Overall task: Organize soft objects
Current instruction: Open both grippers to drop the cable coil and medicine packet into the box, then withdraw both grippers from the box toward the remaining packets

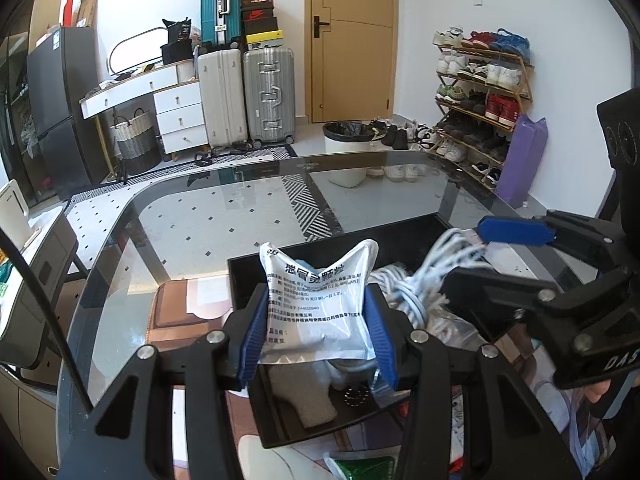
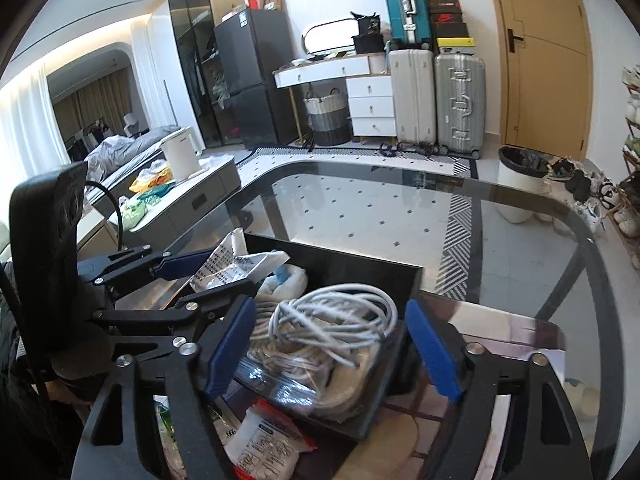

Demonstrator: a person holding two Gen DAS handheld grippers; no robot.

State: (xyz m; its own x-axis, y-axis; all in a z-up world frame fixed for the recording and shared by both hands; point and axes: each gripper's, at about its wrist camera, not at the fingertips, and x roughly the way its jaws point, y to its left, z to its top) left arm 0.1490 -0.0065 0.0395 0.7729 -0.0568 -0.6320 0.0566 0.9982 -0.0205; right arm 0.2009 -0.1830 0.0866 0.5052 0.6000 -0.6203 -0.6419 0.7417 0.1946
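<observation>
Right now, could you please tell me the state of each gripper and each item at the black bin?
left gripper: shut on the white sachet, above the bin
white sachet: pinched, bulging between the pads
right gripper: open, pads clear of the cable
white cable bundle: coiled, lying in the bin
black bin: open-topped, partly filled
door: closed

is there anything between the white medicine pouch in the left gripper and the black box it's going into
Nothing visible blocks the way. The left gripper holds the white pouch directly over the open black box. The white cable coil lies in the box's right part, with the open right gripper around it, beside the pouch rather than under it.
</observation>
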